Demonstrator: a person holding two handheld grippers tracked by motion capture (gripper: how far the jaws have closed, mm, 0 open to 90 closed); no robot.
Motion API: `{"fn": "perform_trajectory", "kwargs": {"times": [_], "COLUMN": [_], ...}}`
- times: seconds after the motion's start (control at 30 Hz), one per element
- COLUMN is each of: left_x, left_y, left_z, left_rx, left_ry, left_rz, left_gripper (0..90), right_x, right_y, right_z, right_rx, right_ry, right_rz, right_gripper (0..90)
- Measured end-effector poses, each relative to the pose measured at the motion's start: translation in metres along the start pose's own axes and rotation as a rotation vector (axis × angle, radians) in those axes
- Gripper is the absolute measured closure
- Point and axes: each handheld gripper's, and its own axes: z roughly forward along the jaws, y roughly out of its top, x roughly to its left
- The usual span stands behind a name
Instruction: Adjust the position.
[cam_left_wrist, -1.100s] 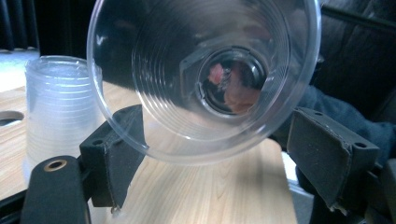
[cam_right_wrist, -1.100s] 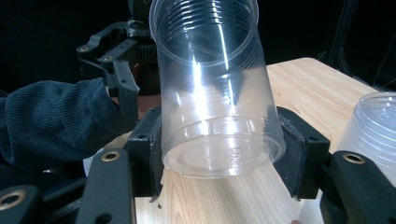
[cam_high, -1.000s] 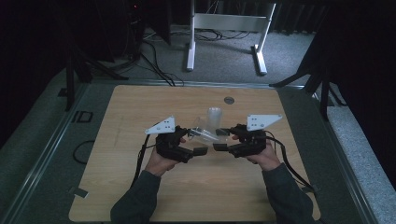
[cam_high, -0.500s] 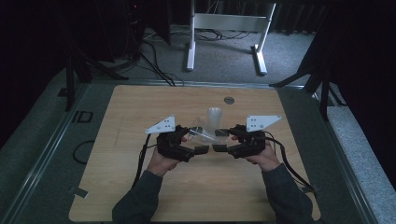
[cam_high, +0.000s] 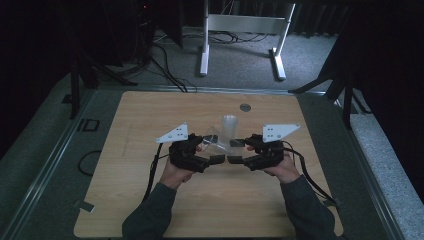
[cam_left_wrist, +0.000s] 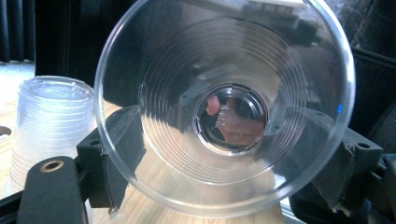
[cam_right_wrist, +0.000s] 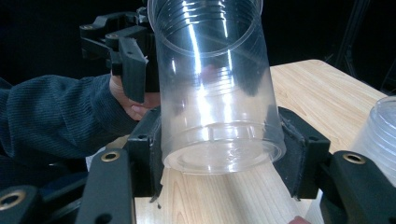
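Observation:
A clear plastic cup (cam_high: 218, 143) lies on its side in the air between my two grippers, above the middle of the wooden table (cam_high: 150, 200). My right gripper (cam_right_wrist: 219, 154) is shut on the cup's base end (cam_right_wrist: 219, 140), with a pad pressed against each side. In the left gripper view the cup's open mouth (cam_left_wrist: 224, 102) faces the camera. My left gripper (cam_left_wrist: 226, 163) has its pads against the cup's wide end on both sides. In the high view the left gripper (cam_high: 212, 152) and right gripper (cam_high: 239, 152) point at each other, nearly tip to tip.
A stack of clear cups (cam_high: 229, 125) stands upside down just behind the grippers, also in the left gripper view (cam_left_wrist: 46, 126). A small round metal insert (cam_high: 244, 107) sits in the table farther back. A white frame (cam_high: 240, 30) stands on the floor beyond the table.

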Motion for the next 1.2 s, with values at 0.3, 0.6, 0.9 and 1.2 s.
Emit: {"fn": "perform_trajectory", "kwargs": {"times": [0.3,0.6,0.9,1.2], "left_x": [0.0015,0.0012,0.0007,-0.0005], "left_y": [-0.0008,-0.0021,-0.0026,-0.0025], "left_z": [-0.0013,-0.0016,-0.0006,0.0006], "left_rx": [-0.005,-0.006,-0.011,-0.018], "left_ry": [-0.003,-0.009,-0.011,-0.006], "left_rz": [-0.004,-0.006,-0.002,0.004], "left_gripper": [24.5,27.5,30.1,28.5], "right_x": [0.0007,0.0009,0.0012,0.0014], "right_y": [-0.0002,-0.0009,-0.0009,-0.0010], "right_z": [0.0001,0.0015,0.0012,0.0016], "right_rx": [0.017,0.033,0.045,0.047], "right_ry": [0.003,0.002,-0.007,-0.003], "right_rz": [-0.012,-0.018,-0.025,-0.026], "right_gripper": [41.4,41.2,41.2,41.3]}}
